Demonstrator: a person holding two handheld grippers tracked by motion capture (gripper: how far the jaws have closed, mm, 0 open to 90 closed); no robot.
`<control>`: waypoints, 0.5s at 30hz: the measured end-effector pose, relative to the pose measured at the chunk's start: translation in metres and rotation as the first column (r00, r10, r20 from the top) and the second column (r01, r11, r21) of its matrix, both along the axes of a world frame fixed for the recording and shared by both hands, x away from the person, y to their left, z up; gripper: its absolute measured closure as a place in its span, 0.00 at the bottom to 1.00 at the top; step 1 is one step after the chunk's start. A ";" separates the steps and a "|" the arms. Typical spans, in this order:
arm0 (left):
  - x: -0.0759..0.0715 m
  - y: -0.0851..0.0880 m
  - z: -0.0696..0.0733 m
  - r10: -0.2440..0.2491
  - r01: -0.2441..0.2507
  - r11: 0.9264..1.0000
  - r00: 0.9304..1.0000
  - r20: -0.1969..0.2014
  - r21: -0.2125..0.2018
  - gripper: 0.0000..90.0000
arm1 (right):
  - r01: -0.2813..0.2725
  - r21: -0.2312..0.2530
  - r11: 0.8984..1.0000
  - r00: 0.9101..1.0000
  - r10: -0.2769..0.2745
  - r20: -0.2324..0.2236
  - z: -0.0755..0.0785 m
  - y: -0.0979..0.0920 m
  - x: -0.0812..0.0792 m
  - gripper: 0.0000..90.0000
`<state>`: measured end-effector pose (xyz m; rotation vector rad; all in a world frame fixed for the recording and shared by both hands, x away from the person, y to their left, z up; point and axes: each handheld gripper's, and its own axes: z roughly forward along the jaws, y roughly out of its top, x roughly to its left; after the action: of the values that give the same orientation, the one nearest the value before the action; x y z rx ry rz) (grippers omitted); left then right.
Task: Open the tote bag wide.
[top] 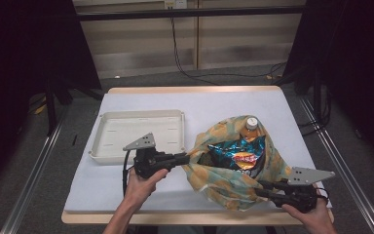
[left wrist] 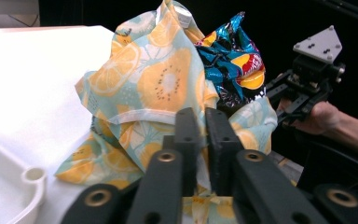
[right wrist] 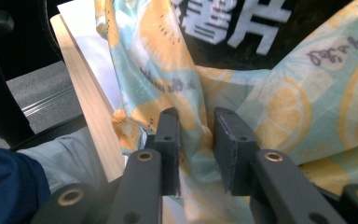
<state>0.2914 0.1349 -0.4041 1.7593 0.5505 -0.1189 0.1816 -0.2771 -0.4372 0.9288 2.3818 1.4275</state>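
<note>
My left gripper [top: 185, 158] pinches the fruit-print cloth bag's [top: 214, 183] left edge; my right gripper [top: 262, 188] pinches its near-right edge. Chip packet [top: 238, 153] inside.

Soft matt printed cloth bag [top: 224, 187] wraps a glossy crinkled foil packet [top: 238, 153]; smooth white plastic tray [top: 108, 146].

Even overhead light, dark surroundings; both gripper views soft, slightly blurred.
</note>
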 end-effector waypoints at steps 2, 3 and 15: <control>-0.002 0.005 0.002 0.035 -0.036 0.999 0.999 0.024 0.041 0.89 | 0.001 0.002 1.000 1.000 -0.001 0.003 0.002 0.001 0.000 0.73; -0.001 0.007 0.002 0.054 -0.056 0.996 0.998 0.039 0.063 0.89 | 0.005 0.003 1.000 1.000 -0.005 0.008 0.003 0.001 0.000 0.72; 0.000 -0.010 0.002 0.017 -0.020 0.998 0.999 0.036 0.064 0.67 | 0.011 0.017 1.000 1.000 -0.012 0.029 0.009 0.001 -0.001 0.67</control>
<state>0.2916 0.1249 -0.4023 1.8146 0.5501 -0.0580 0.1802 -0.2756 -0.4282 0.9181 2.3435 1.4490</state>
